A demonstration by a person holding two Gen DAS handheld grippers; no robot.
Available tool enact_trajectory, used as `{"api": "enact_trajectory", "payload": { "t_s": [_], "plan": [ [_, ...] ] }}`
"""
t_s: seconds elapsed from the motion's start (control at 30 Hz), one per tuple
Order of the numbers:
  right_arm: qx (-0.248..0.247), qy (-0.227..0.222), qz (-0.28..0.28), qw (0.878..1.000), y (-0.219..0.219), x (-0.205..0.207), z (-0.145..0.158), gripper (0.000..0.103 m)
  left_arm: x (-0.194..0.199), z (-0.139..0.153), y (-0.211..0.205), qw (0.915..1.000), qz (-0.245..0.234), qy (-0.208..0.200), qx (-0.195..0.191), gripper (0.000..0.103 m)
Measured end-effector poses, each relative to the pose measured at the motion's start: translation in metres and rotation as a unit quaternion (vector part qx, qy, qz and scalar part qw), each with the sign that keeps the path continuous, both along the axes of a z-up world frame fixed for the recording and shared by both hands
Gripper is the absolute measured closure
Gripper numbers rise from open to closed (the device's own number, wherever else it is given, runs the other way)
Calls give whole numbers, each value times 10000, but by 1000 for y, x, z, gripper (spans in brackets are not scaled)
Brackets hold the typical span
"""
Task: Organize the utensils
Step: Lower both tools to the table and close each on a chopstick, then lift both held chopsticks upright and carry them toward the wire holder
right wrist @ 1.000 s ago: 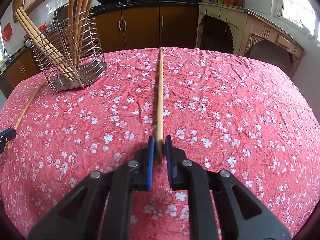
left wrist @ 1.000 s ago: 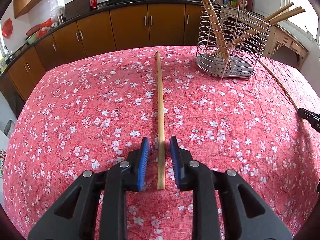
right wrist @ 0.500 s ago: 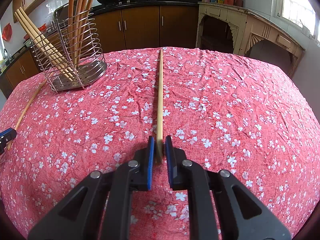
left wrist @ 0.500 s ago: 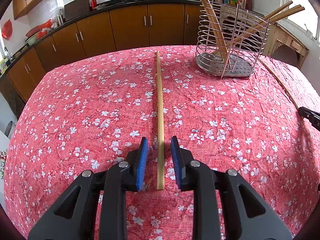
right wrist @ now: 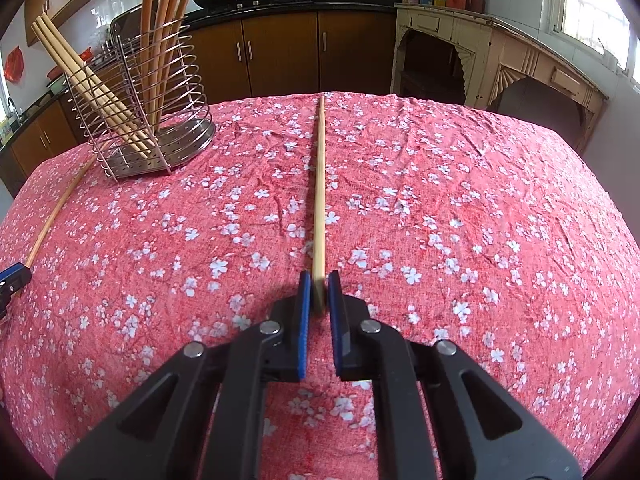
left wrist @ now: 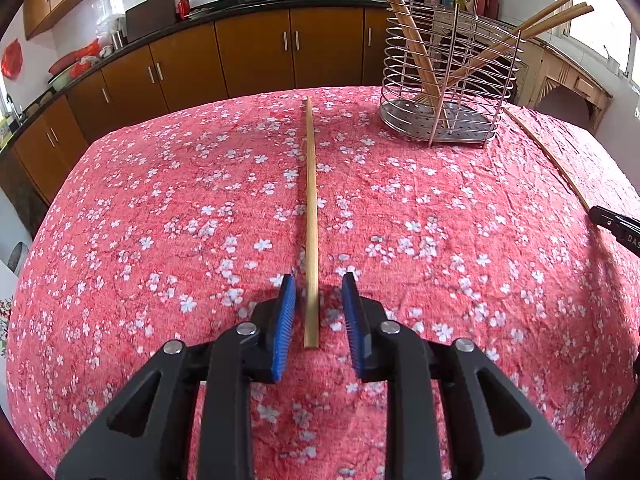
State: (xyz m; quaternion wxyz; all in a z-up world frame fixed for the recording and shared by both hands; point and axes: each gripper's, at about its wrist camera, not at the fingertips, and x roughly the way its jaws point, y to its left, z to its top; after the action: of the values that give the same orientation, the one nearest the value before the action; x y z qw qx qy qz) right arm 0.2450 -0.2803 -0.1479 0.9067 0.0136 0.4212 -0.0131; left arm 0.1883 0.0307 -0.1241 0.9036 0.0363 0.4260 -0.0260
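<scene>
A long wooden chopstick [left wrist: 311, 220] lies on the red flowered tablecloth [left wrist: 160, 240], its near end between the blue pads of my left gripper [left wrist: 318, 292]. The jaws are closing, with a gap still on both sides of the stick. In the right wrist view my right gripper [right wrist: 319, 280] is shut on the near end of a second chopstick [right wrist: 319, 184], which runs straight away from me across the cloth. A wire utensil holder [left wrist: 460, 120] [right wrist: 160, 152] with several wooden utensils stands at the back between the two sticks.
The right gripper's tip [left wrist: 616, 226] shows at the left view's right edge, at the end of the second chopstick [left wrist: 548, 156]. The left gripper's tip [right wrist: 14, 276] shows at the right view's left edge. Brown kitchen cabinets [left wrist: 256, 52] lie beyond the table's far edge.
The right pads have closed a little tighter on their chopstick. The left gripper has shifted slightly, so its chopstick's end reaches less far back between the fingers and sits nearer the left pad.
</scene>
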Motion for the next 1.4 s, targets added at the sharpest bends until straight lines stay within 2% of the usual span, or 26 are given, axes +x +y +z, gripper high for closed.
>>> {"api": "enact_trajectory", "payload": {
  "t_s": [0.17,0.37,0.5,0.67,0.9,1.13,1.4],
  "plan": [
    [112,-23,-33,9999,-4,-5,1,96,-5,1,5,9999,33,-1,-106,96],
    [44,-448,-37,9990,-8,-29,22,96,-19,11,13,9996,-6,-224,-190,96],
    [-60,-976,-17,9952,-11,-46,58,96,-33,43,21,9969,-12,-671,-413,96],
    [-93,-1586,8,9873,-12,-62,105,96,-46,85,31,9894,60,-1308,-628,96],
    [-89,-2027,-15,9792,-13,-62,141,96,-44,134,45,9767,326,-1944,-854,96],
    [13,-2310,49,9729,-9,-60,170,96,-40,161,46,9692,413,-2266,-871,96],
    [111,-2599,180,9654,-5,-63,200,96,-41,181,40,9650,379,-2460,-832,96]
  ]
}}
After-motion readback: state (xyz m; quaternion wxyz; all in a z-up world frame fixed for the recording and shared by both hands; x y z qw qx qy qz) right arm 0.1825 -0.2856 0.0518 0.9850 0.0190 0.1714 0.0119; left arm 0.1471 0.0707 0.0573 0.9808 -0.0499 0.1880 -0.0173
